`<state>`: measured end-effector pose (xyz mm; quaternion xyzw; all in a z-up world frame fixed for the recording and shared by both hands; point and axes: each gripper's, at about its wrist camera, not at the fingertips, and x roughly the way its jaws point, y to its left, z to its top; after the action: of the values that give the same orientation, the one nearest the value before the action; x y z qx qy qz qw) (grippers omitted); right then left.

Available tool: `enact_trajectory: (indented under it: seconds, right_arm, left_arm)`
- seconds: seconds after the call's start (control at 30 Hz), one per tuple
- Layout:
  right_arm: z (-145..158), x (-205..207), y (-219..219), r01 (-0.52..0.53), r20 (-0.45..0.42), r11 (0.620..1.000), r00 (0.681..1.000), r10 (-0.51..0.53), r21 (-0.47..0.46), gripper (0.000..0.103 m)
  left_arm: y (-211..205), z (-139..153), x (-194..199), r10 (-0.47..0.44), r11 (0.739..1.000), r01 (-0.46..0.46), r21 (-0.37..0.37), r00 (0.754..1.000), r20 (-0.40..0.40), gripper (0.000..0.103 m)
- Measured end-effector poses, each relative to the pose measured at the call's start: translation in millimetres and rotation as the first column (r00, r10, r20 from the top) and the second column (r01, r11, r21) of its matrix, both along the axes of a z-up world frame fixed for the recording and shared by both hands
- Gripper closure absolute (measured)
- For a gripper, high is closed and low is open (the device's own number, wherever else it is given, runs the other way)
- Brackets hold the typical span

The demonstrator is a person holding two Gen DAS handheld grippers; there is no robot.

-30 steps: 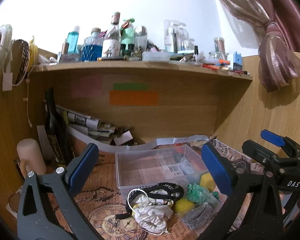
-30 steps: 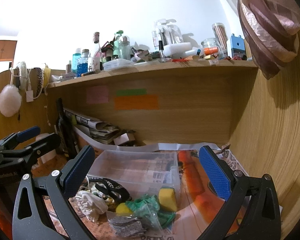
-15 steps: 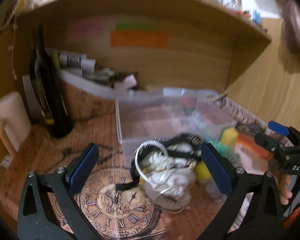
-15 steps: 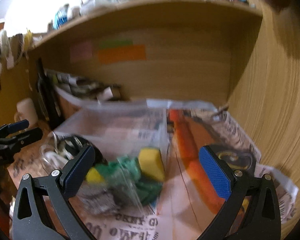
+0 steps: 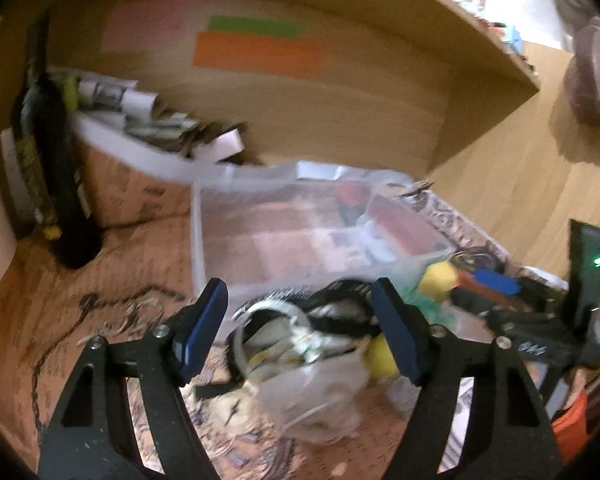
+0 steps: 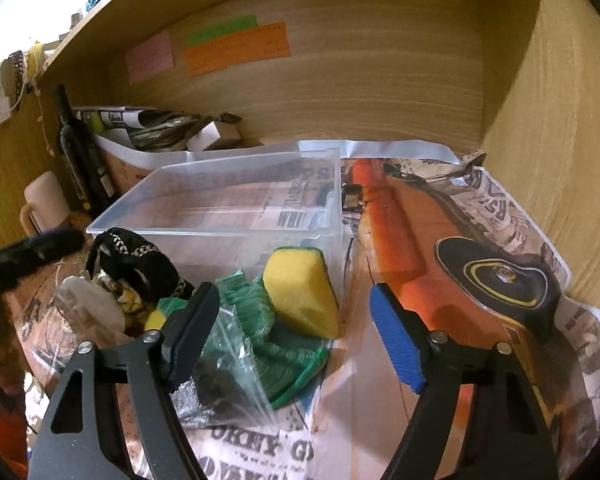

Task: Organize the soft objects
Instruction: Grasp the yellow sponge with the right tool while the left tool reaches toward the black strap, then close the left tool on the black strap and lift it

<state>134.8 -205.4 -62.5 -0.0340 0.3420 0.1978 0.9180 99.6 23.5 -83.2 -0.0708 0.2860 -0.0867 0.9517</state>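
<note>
A clear plastic bin (image 6: pixel 204 216) stands empty on the newspaper-covered desk; it also shows in the left wrist view (image 5: pixel 204 240). In front of it lies a heap of soft things: a yellow sponge (image 6: pixel 300 292), a green knitted cloth (image 6: pixel 276 336), a clear plastic bag (image 6: pixel 228 368), a black patterned band (image 6: pixel 140 256) and a white cloth (image 6: pixel 88 304). My right gripper (image 6: pixel 296 332) is open just above the sponge and green cloth. My left gripper (image 5: pixel 300 336) is open over the black band (image 5: pixel 340 320) and white cloth (image 5: pixel 320 380).
A dark bottle (image 6: pixel 76 152) and a cream mug (image 6: pixel 44 208) stand at the left. A box of rolled papers (image 6: pixel 148 128) sits behind the bin. Wooden walls close the back and right. The other gripper (image 5: pixel 540 340) shows at the left wrist view's right.
Both grippers have tilted down and moved closer to the heap in front of the bin. Both stay open and empty. The heap has not moved.
</note>
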Motion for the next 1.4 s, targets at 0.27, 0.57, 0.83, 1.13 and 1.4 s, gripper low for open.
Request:
enact_trajectory:
  seconds: [0.27, 0.57, 0.83, 1.13, 1.4]
  right_arm:
    - [-11.5, 18.1, 4.1, -0.02, -0.079, 1.0, 0.997, 0.02, -0.001, 0.05]
    - [-21.2, 26.2, 6.7, -0.018, -0.11, 1.0, 0.994, 0.02, 0.016, 0.07]
    - [-13.0, 17.3, 4.8, -0.011, -0.057, 1.0, 0.998, 0.012, 0.023, 0.074]
    - [6.8, 2.3, -1.3, -0.007, 0.007, 0.998, 1.0, 0.007, 0.057, 0.074]
    - [23.9, -7.4, -6.8, -0.015, 0.06, 0.996, 0.998, 0.009, 0.09, 0.074]
  left_arm:
    - [-21.1, -21.9, 19.4, 0.0, 0.998, 0.005, 0.07, 0.998, -0.068, 0.031]
    - [-23.4, -39.1, 23.5, 0.019, 0.992, -0.006, 0.127, 0.995, -0.099, 0.045]
    - [-12.6, -36.3, 18.3, 0.025, 0.994, -0.014, 0.107, 0.994, -0.102, 0.089]
    - [-4.5, -7.4, 0.8, 0.016, 0.999, -0.014, 0.052, 0.999, -0.039, 0.101]
    - [-7.2, 19.2, -3.0, 0.006, 0.998, -0.007, 0.064, 1.0, 0.007, 0.093]
